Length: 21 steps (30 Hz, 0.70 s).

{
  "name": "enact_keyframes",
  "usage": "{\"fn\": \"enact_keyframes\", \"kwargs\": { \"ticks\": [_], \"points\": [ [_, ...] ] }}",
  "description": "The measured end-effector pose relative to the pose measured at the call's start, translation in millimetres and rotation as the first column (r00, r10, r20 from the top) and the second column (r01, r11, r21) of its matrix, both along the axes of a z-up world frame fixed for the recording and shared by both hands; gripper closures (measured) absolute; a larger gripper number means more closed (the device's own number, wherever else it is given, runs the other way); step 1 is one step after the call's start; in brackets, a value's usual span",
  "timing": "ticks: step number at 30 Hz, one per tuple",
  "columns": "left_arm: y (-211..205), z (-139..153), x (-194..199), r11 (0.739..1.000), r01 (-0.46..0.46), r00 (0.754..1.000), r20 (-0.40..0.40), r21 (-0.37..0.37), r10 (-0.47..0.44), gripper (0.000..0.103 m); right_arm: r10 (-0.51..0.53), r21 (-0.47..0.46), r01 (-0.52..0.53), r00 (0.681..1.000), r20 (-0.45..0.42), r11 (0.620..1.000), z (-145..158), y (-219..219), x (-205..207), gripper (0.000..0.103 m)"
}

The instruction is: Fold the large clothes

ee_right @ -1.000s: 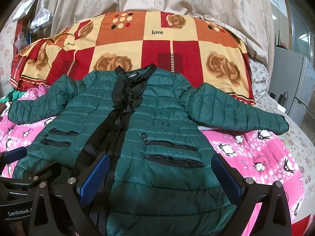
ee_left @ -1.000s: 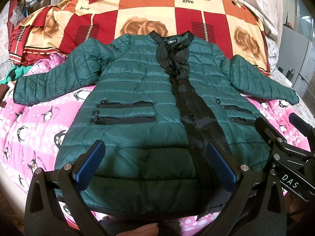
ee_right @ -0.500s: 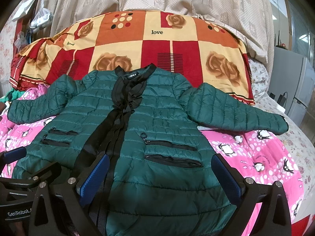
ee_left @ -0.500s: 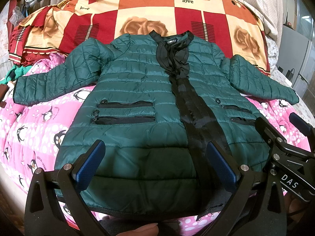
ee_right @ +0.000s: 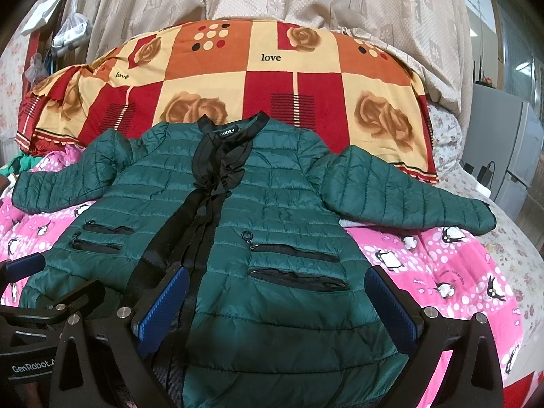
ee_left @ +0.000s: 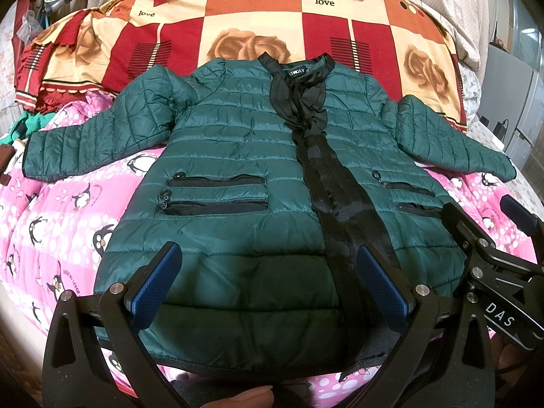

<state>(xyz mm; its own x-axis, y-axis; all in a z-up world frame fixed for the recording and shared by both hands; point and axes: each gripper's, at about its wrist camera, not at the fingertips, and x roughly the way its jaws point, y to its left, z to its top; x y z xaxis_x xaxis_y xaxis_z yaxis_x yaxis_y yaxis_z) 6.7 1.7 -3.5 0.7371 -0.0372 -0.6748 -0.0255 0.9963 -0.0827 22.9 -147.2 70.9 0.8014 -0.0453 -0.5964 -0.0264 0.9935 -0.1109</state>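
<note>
Honestly looks light, puffy and slippery: green quilted jacket [ee_left: 238, 156] spread flat on pink penguin blanket [ee_left: 61, 210]. Left gripper [ee_left: 268, 285] and right gripper [ee_right: 275, 306] gaping, empty. Best grabbed by a sleeve cuff [ee_left: 37, 159].

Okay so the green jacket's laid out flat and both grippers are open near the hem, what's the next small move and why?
Probably reach the left gripper out to the left sleeve and close on its cuff. The jacket lies flat, front up, both sleeves spread wide, and neither the left nor the right gripper holds anything, so folding a sleeve inward seems first.
</note>
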Motion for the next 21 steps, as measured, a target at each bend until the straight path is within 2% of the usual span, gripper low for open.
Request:
{"fn": "enact_keyframes", "kwargs": {
  "ticks": [10,12,14,17,21],
  "points": [
    [0,5,-6,1.000,-0.020,1.000,-0.014,-0.017,0.020,0.000,-0.027,0.020,0.027,1.000,0.011,0.999,-3,0,-4,0.001],
    [1,7,-13,0.998,-0.039,0.999,-0.037,-0.048,0.037,0.000,-0.047,0.043,0.046,0.999,0.021,0.998,-2,-9,-4,0.001],
    [2,11,-21,0.997,-0.061,0.997,-0.060,-0.048,0.058,0.000,-0.060,0.059,0.058,0.998,0.022,0.997,0,-16,-4,0.001],
    [8,23,-30,0.995,-0.077,0.996,-0.046,-0.067,0.074,0.000,-0.073,0.088,0.077,0.996,-0.050,0.993,2,-25,-3,0.001],
    [7,36,-35,0.993,-0.094,0.995,0.025,0.066,0.092,0.000,-0.069,0.073,0.077,0.992,-0.104,0.994,0,-27,-1,0.001]
  ]
}}
